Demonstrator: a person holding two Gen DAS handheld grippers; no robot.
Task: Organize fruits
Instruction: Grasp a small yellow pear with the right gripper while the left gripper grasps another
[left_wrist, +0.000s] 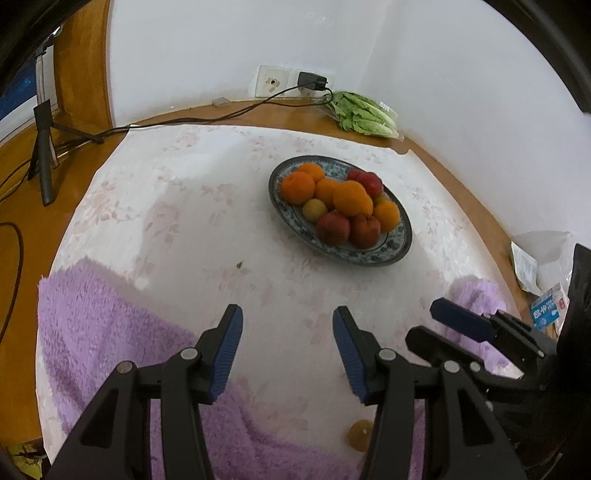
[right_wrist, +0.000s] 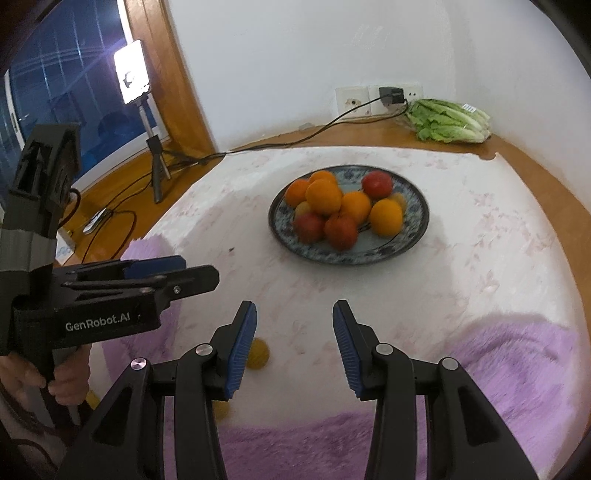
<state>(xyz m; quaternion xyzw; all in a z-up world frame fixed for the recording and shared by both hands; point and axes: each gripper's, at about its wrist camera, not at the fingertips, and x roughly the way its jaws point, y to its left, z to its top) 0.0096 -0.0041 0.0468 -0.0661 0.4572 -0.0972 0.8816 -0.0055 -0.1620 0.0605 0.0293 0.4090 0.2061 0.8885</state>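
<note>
A blue patterned plate (left_wrist: 400, 242) (right_wrist: 413, 236) on the white floral cloth holds several oranges (left_wrist: 352, 197) (right_wrist: 323, 195), red apples (left_wrist: 332, 227) (right_wrist: 341, 230) and small yellow fruits (left_wrist: 314, 208). A small yellow fruit (left_wrist: 360, 435) (right_wrist: 258, 352) lies on the cloth near both grippers, and another (right_wrist: 221, 410) lies partly hidden behind my right gripper's left finger. My left gripper (left_wrist: 288, 354) is open and empty, well short of the plate. My right gripper (right_wrist: 295, 349) is open and empty. The left gripper also shows in the right wrist view (right_wrist: 184, 269).
A purple fuzzy mat (left_wrist: 110, 317) (right_wrist: 517, 369) lies over the near table. Bagged lettuce (left_wrist: 364, 114) (right_wrist: 448, 122) sits at the back by a wall socket with a charger (left_wrist: 312, 81). A tripod (left_wrist: 44, 147) stands at left. Packets (left_wrist: 546, 310) lie at the right edge.
</note>
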